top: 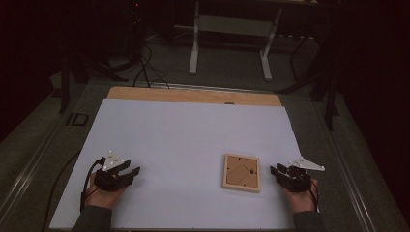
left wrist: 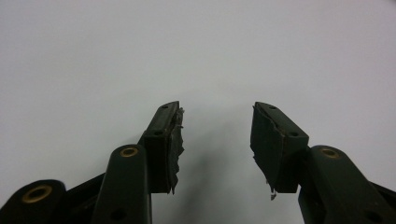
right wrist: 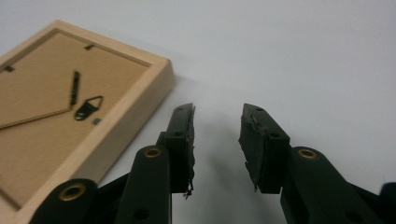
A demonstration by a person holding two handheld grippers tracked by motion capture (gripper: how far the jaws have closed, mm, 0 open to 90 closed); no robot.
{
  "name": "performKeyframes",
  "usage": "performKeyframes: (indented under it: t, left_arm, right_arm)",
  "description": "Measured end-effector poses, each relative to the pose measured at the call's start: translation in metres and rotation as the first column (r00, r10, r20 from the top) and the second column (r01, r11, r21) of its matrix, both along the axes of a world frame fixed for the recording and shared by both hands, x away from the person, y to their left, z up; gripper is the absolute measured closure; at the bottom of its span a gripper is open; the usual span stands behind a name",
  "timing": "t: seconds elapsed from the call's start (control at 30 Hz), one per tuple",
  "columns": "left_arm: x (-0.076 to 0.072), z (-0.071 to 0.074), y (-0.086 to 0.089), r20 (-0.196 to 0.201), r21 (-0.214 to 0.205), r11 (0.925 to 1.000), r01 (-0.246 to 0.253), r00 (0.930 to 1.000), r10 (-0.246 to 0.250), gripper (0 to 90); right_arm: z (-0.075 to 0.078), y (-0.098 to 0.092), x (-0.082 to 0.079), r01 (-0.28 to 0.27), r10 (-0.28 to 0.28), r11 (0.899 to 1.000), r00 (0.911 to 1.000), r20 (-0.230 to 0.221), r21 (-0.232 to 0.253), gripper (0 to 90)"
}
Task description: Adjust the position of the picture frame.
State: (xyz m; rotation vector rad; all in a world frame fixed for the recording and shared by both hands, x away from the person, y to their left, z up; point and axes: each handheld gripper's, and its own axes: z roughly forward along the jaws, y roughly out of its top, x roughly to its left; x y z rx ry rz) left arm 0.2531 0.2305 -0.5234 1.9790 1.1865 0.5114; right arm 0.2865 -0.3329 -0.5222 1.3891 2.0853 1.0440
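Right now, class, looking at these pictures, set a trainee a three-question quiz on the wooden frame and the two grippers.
1. True or false: the wooden picture frame lies back side up.
2. Which gripper is nearer the frame: A) left gripper B) right gripper?
3. What lies between each gripper's jaws?

Key:
1. True; the hanger hook shows.
2. B.
3. Nothing; both stand open over the white table sheet.

— What can't you make out from your seat?
— Your picture frame [right wrist: 70, 116] runs off the right gripper view's left and bottom edges. It lies back up, so its front is hidden.
— And farther off?
— The room beyond the table [top: 193, 140] is too dark to read.
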Motion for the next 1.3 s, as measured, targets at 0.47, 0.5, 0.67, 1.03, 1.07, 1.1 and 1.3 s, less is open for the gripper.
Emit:
performKeyframes:
  t: [0.47,0.5,0.67,1.03,1.07,1.1,1.3]
  left_arm:
    - [0.000,0.002,-0.004,0.017,0.008,0.9991,0.041,0.9990,-0.042,61.6]
    - [0.000,0.002,-0.004,0.018,0.006,0.9992,0.039,0.9991,-0.039,61.6]
    - [0.000,0.003,-0.002,0.023,0.000,0.9995,0.031,0.9992,-0.031,61.6]
    - [-0.001,0.003,-0.005,0.023,0.005,0.9993,0.038,0.9990,-0.038,61.5]
    - [-0.001,0.003,-0.005,0.024,0.005,0.9992,0.039,0.9989,-0.040,61.5]
    - [-0.001,0.003,-0.005,0.024,0.005,0.9992,0.039,0.9989,-0.040,61.5]
    - [-0.001,0.004,-0.006,0.029,0.004,0.9991,0.042,0.9987,-0.043,61.3]
  right_arm:
    - [0.000,0.011,-0.004,-0.075,0.076,0.996,0.9968,-0.025,0.043,75.4]
    - [0.000,0.011,-0.004,-0.080,0.082,0.996,0.9962,-0.029,0.049,77.9]
    - [0.002,0.018,-0.005,-0.128,0.130,0.990,0.9909,-0.037,0.054,89.6]
    - [-0.002,0.028,-0.004,-0.164,0.167,0.985,0.9831,-0.074,0.046,89.8]
    - [-0.003,0.027,-0.004,-0.166,0.170,0.985,0.9823,-0.079,0.054,89.7]
    - [-0.003,0.027,-0.004,-0.166,0.170,0.985,0.9823,-0.079,0.054,89.7]
    - [-0.004,0.025,-0.005,-0.167,0.172,0.984,0.9803,-0.097,0.064,89.8]
